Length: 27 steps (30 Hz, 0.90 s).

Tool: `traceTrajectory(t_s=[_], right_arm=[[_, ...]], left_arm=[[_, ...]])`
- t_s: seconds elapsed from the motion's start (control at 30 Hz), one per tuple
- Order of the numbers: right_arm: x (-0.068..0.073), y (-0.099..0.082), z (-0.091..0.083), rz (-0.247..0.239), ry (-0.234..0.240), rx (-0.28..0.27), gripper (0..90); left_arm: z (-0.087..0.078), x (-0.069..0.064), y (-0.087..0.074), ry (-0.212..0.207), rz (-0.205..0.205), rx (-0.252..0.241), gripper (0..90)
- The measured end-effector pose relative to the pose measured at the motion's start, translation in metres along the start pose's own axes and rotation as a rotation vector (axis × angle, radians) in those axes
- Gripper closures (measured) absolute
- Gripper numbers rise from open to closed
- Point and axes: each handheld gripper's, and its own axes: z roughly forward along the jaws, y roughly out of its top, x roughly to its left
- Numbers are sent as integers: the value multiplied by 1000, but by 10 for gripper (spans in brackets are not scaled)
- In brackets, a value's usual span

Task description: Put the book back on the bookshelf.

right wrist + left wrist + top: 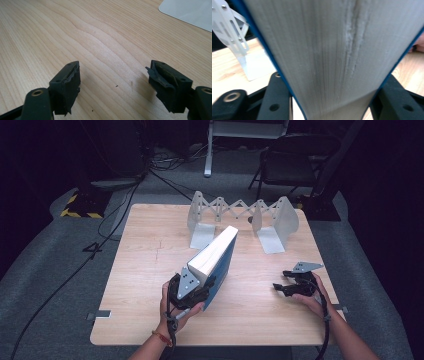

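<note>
Standing on grey carpet, the wooden table (150, 270) fronts dark surroundings.

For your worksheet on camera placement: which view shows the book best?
The high view: the whole book shows, tilted, blue-covered, gripped by the left tongs. The left gripper view shows just its page edges up close between the jaws.

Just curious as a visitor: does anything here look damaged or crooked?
Yes. The right claw has ragged, torn pads. The blue book leans tilted in the left claw, not yet in the metal rack.
</note>
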Motion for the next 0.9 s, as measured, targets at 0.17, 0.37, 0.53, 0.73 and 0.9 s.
traceTrajectory(t_s=[0.17, 0.37, 0.53, 0.73, 0.9], right_arm=[[-2, -1, 1, 3, -3, -1, 209], [-3, -1, 0, 1, -2, -1, 209], [-4, -1, -1, -9, 5, 6, 208], [-4, -1, -1, -13, 8, 9, 206], [-4, -2, -2, -17, 13, 8, 206]], left_arm=[[1, 4, 1, -51, 4, 1, 582], [6, 3, 3, -137, 28, -1, 592], [16, -4, 9, -179, 47, -9, 590], [31, -15, 17, -269, 72, -20, 587], [35, -22, 25, -341, 86, -28, 575]])
